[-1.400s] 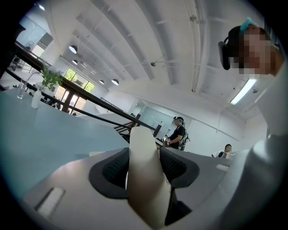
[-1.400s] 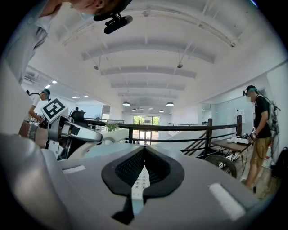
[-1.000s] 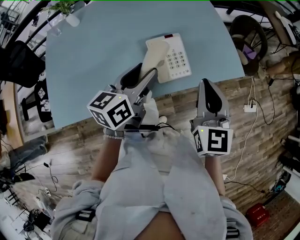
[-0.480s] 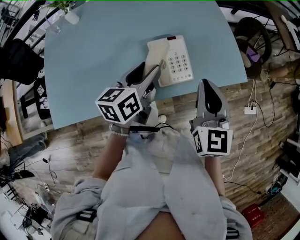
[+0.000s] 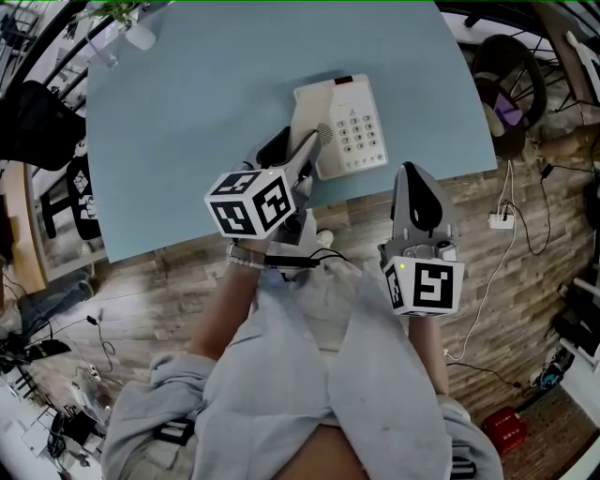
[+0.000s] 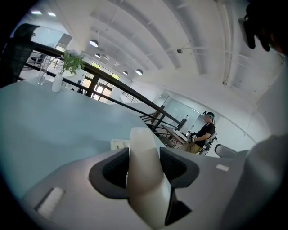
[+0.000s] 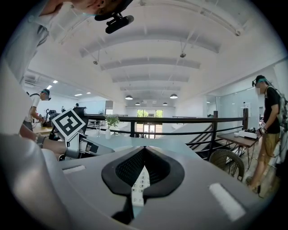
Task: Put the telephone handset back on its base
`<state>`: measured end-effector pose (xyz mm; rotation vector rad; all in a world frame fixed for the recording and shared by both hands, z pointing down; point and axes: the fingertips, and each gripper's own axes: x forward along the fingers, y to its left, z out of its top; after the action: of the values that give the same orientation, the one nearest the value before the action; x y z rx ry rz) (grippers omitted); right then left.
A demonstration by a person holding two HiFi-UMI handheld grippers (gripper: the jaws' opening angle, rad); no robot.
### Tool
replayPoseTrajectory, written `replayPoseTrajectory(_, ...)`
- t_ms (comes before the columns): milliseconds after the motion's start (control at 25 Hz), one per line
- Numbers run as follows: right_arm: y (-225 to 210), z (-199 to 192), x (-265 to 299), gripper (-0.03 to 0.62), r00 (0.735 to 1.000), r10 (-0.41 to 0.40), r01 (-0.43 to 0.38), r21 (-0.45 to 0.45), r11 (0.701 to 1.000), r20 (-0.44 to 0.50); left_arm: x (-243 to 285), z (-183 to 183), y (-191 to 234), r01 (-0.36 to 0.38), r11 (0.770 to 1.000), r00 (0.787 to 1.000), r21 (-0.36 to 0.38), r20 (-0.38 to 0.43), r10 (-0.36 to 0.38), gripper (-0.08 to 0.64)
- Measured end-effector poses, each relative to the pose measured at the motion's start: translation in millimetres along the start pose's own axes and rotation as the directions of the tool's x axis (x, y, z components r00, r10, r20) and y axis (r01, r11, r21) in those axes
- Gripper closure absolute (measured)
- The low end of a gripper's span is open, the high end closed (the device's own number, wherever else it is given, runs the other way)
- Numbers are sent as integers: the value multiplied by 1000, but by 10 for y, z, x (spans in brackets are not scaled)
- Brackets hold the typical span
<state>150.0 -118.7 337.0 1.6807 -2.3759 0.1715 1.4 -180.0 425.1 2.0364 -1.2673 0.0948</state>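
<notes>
A cream telephone handset lies along the left side of the white telephone base, near the front edge of the light blue table. My left gripper is shut on the handset's near end; whether the handset rests on the base I cannot tell. In the left gripper view the handset fills the gap between the jaws of the left gripper. My right gripper hangs shut and empty just off the table edge, right of the base. The right gripper shows the keypad through its slit.
A small vase with a plant and a glass stand at the table's far left corner. A wicker chair sits to the right. Cables run over the wood floor. A person stands far off.
My left gripper has carried the handset to the right and a little farther onto the table, closer along the base. The right gripper has stayed where it was.
</notes>
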Motion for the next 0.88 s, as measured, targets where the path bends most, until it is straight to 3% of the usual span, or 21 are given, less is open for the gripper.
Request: replayPoseTrajectory(880, -46, -103, 87, 584, 999, -9, 9, 12, 1000, -33, 394, -266, 300, -190, 982, 978, 16, -89, 190, 344)
